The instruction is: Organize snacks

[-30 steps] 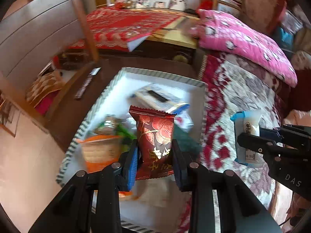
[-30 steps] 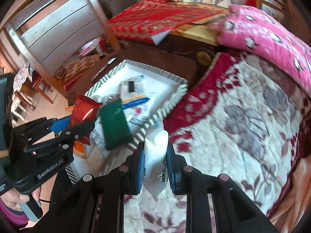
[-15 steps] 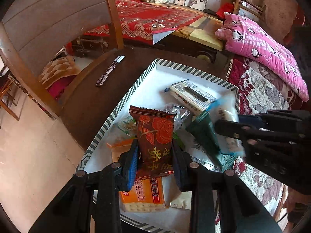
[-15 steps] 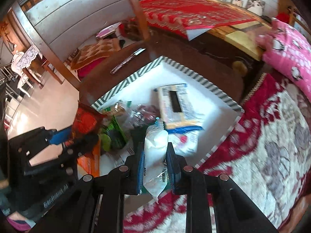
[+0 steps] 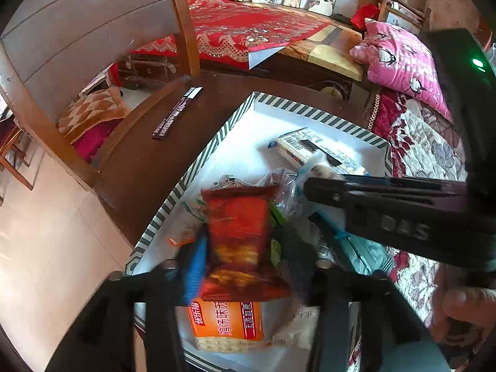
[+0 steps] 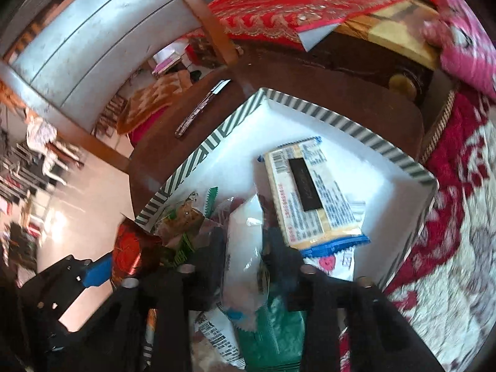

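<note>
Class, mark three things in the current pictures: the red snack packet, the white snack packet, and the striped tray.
red snack packet [image 5: 238, 235], left wrist view, middle of its front face
white snack packet [image 6: 245, 248], right wrist view, middle of the wrapper
striped tray [image 6: 350, 124], right wrist view, far striped rim

We count one striped tray [image 6: 322, 112] and two grippers, left [image 5: 245, 259] and right [image 6: 245, 249]. Each grips one packet: one red [image 5: 238, 232], one white [image 6: 245, 241]. One orange pack [image 5: 226, 319] lies below.

Tray [image 5: 217, 152] on table [image 5: 148, 167]; snack packets [image 6: 310, 198] inside tray; bedding [image 5: 427, 142] right of tray.
</note>
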{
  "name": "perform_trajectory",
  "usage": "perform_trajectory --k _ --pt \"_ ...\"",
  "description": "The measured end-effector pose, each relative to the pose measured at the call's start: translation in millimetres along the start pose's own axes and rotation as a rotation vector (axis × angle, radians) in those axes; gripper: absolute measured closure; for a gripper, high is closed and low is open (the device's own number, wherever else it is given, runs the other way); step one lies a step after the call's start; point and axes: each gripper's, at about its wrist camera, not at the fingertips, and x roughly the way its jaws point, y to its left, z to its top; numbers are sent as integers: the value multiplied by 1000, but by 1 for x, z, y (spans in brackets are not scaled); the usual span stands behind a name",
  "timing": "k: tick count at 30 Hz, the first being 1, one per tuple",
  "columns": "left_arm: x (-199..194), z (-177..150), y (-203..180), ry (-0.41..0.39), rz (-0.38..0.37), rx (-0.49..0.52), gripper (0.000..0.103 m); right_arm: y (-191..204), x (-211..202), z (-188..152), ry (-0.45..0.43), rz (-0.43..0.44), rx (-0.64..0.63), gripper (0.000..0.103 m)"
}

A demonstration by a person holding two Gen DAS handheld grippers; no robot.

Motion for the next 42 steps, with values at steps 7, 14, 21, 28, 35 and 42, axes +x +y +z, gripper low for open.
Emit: perform_trajectory --k 7,14,21,28,35,42 --pt "-10 -4 -5 -51 28 8 28 0 -28 -13 -49 -32 -18 50" --pt "-24 -10 -8 -101 36 6 20 -8 -69 -40 -129 -116 -33 40" --pt "-39 -22 -24 -132 27 29 10 -19 -95 -78 -195 -228 -32 36" --pt "-49 -34 -30 -153 23 32 10 -23 -104 -108 -244 -298 -22 30" --pt "-60 -38 -33 -172 40 37 10 -20 -104 -118 -247 -294 -19 28" --pt "-63 -41 -33 -168 43 39 10 -11 -102 -121 -240 -292 -47 26"
